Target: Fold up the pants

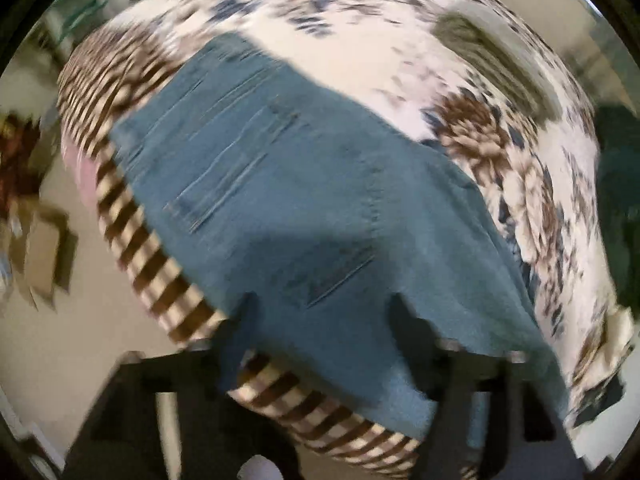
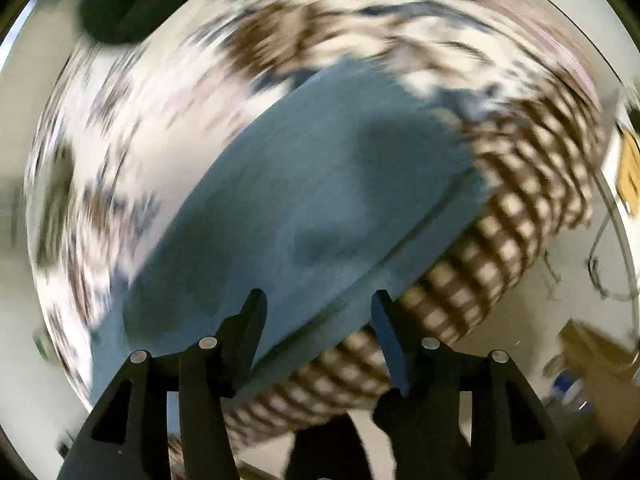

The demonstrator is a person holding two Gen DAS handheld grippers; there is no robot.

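Blue denim pants (image 1: 288,184) lie flat on a bed with a floral cover (image 1: 360,60), reaching to its striped edge. In the left wrist view my left gripper (image 1: 324,304) is open, its dark fingers spread above the near hem of the pants. In the right wrist view the same pants (image 2: 304,200) lie across the bed, and my right gripper (image 2: 318,300) is open just above their near edge. Neither gripper holds cloth. Both views are motion-blurred.
The striped brown-and-cream bed border (image 1: 160,272) hangs below the pants and also shows in the right wrist view (image 2: 500,232). A grey-green cushion (image 1: 492,56) lies at the far right of the bed. Pale floor (image 1: 60,360) with a cardboard box (image 1: 44,256) lies to the left.
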